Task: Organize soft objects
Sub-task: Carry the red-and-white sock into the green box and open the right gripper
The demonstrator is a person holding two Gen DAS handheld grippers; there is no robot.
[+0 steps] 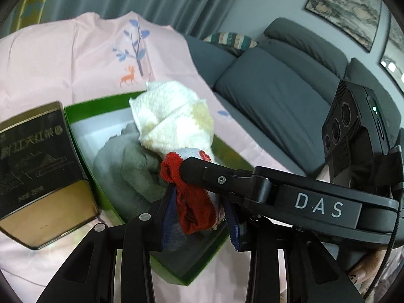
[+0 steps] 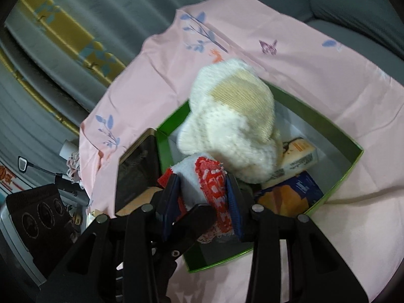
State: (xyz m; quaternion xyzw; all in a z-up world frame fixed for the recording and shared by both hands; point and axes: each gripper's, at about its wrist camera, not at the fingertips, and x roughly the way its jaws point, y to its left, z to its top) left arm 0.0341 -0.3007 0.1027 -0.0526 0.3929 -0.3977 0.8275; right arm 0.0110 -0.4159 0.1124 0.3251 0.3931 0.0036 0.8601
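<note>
A bundle of socks hangs over the green box [image 1: 83, 106], held from both sides. Its fluffy cream sock [image 1: 174, 118] sticks out forward, with a red knit cuff [image 1: 192, 202] and grey cloth behind it. My left gripper [image 1: 199, 214] is shut on the red cuff between its blue pads. In the right wrist view my right gripper [image 2: 203, 202] is shut on the bundle's red-and-white patterned part [image 2: 214, 184], with the cream sock [image 2: 232, 126] beyond it. One finger [image 1: 227, 176] of the right gripper reaches in beside the left one. A grey soft cloth [image 1: 126, 166] lies in the box.
The green box [image 2: 353, 156] sits on a pink printed cloth [image 2: 315, 80] and also holds a yellow carton [image 2: 300, 156] and a blue-orange packet [image 2: 290, 194]. A dark tin with gold edges [image 1: 38, 166] stands against its left side. A grey sofa [image 1: 277, 96] lies to the right.
</note>
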